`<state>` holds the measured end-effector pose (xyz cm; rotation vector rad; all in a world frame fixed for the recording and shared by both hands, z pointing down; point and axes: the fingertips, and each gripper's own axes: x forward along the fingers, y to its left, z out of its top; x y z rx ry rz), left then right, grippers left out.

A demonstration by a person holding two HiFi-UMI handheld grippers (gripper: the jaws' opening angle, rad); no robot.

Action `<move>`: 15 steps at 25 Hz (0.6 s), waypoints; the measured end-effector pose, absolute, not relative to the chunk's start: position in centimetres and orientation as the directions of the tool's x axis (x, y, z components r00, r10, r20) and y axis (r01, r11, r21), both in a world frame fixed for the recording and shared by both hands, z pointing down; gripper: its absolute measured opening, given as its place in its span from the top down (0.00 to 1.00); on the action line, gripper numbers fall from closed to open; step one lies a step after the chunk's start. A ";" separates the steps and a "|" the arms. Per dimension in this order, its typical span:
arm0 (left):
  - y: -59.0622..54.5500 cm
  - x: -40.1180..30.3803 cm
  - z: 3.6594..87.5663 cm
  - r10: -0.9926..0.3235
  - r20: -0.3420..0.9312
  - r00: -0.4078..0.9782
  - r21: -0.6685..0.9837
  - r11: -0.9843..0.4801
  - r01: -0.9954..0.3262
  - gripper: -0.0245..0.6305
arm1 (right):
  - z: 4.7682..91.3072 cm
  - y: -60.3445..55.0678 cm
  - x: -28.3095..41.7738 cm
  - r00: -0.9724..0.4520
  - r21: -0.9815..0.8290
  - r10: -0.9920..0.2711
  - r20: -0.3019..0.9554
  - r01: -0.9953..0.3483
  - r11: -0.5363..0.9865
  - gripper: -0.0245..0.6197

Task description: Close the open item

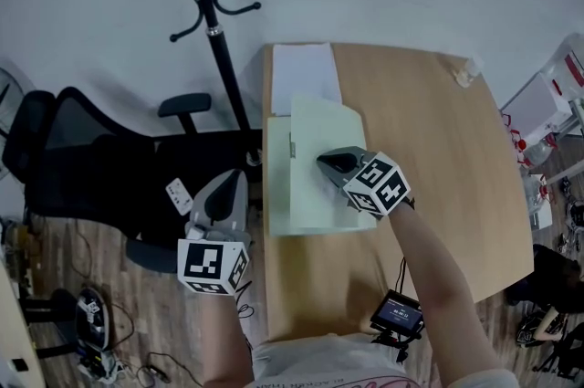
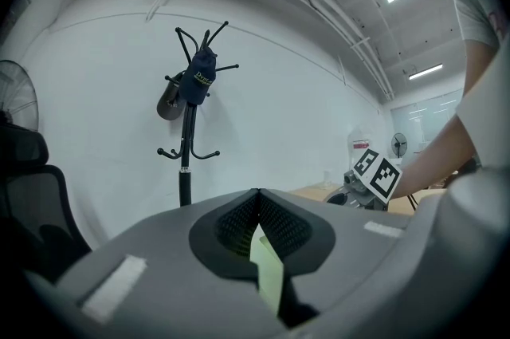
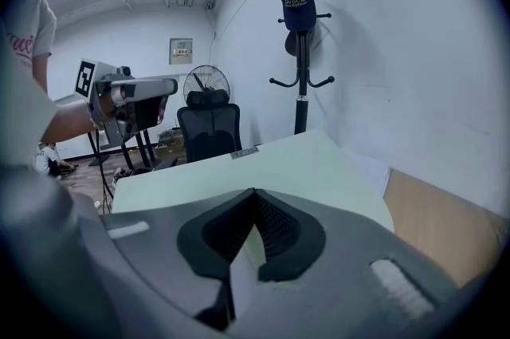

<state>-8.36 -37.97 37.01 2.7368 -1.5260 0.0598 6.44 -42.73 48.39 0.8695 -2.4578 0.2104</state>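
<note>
A pale green folder [image 1: 315, 194] lies on the left part of the wooden table [image 1: 429, 176]; its upper flap [image 1: 321, 126] rests over the lower sheet, with a small metal clip [image 1: 293, 146] at the left edge. My right gripper [image 1: 327, 162] is shut with nothing in it, its tips low over the flap; whether they touch it I cannot tell. In the right gripper view the green flap [image 3: 263, 166] stretches ahead of the closed right gripper [image 3: 255, 192]. My left gripper [image 1: 222, 194] hangs off the table's left edge, shut and empty [image 2: 259, 194].
A white sheet [image 1: 306, 76] lies behind the folder. A black coat stand [image 1: 214, 21] and an office chair [image 1: 82, 158] are left of the table. A small device with a screen [image 1: 397, 313] sits at the near table edge. Cluttered shelves [image 1: 547, 121] stand at the right.
</note>
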 end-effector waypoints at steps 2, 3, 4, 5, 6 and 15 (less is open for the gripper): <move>-37.9 -8.5 37.4 -0.849 0.034 0.527 -0.007 -0.528 -0.849 0.93 | 49.0 -42.8 5.9 -0.654 0.029 -0.532 0.537 -0.617 0.787 0.96; -37.9 -8.5 37.5 -0.848 0.035 0.528 -0.005 -0.529 -0.849 0.93 | 49.3 -42.9 5.6 -0.652 0.029 -0.526 0.546 -0.612 0.790 0.96; -37.9 -8.5 37.7 -0.848 0.037 0.529 -0.003 -0.530 -0.848 0.93 | 49.5 -42.9 5.3 -0.651 0.030 -0.518 0.555 -0.607 0.794 0.96; -37.9 -8.6 37.9 -0.848 0.038 0.529 0.000 -0.530 -0.848 0.93 | 49.8 -42.9 5.0 -0.650 0.031 -0.510 0.563 -0.601 0.799 0.96; -37.9 -8.6 38.0 -0.848 0.039 0.529 0.003 -0.530 -0.848 0.93 | 50.0 -42.9 4.7 -0.648 0.033 -0.502 0.572 -0.594 0.804 0.96; -37.8 -8.7 38.4 -0.845 0.048 0.532 0.004 -0.532 -0.846 0.93 | 51.6 -43.0 3.0 -0.627 0.048 -0.468 0.623 -0.566 0.823 0.96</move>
